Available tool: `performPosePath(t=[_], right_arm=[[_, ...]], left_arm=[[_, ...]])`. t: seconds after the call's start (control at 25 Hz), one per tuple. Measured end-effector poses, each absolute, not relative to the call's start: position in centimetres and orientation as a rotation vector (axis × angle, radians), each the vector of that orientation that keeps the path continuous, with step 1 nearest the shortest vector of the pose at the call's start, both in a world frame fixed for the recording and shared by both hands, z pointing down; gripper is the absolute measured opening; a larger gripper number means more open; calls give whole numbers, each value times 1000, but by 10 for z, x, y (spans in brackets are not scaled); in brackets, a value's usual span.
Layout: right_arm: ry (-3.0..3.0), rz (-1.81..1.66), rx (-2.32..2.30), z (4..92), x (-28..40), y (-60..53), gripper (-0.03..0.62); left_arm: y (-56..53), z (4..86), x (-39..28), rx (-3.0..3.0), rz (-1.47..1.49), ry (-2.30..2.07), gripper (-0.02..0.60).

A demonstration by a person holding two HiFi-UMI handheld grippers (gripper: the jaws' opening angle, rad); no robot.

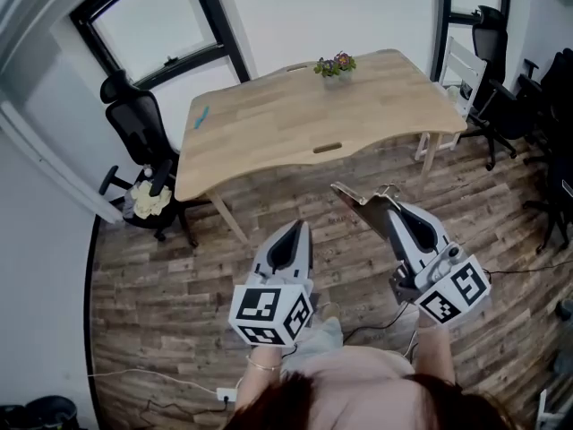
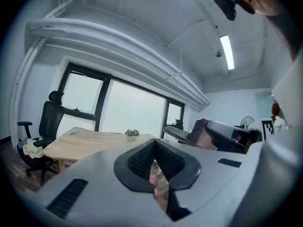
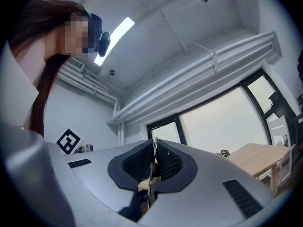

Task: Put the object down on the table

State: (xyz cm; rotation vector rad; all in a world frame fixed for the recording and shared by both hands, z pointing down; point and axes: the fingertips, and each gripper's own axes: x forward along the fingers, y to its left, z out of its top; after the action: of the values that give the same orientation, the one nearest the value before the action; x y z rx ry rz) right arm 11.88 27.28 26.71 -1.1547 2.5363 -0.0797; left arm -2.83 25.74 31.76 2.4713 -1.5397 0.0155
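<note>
- Nearest to us is the person's hair (image 1: 358, 406) at the bottom edge of the head view. Both arms reach forward from there, side by side.
- The left hand-held gripper (image 1: 295, 228) (image 2: 154, 145) points straight ahead toward the worktop (image 1: 376, 115). Its jaws are clenched together at the tips, with nothing between them.
- The right hand-held gripper (image 1: 391, 206) (image 3: 155, 148) angles inward and to the left. It is clamped on a thin flat plate (image 1: 360, 202) (image 3: 150, 183), which we see edge-on between its pads.
- We see the plate sticking out ahead of the jaws. It hangs in the air above the wooden floor (image 1: 161, 276), short of the worktop's near edge and touching nothing else.
- On the worktop stand a small flower pot (image 1: 335, 64) at the far side and a blue item (image 1: 200, 116) near the left end.
- A black office chair (image 1: 134, 128) stands beside that left end.
</note>
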Motion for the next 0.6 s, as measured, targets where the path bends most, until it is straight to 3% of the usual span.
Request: performPosePath(t=[0.6], right_arm=[[2509, -79, -1197, 263, 84, 177, 17]], left_arm=[[158, 317, -62, 2508, 10, -1479, 2]])
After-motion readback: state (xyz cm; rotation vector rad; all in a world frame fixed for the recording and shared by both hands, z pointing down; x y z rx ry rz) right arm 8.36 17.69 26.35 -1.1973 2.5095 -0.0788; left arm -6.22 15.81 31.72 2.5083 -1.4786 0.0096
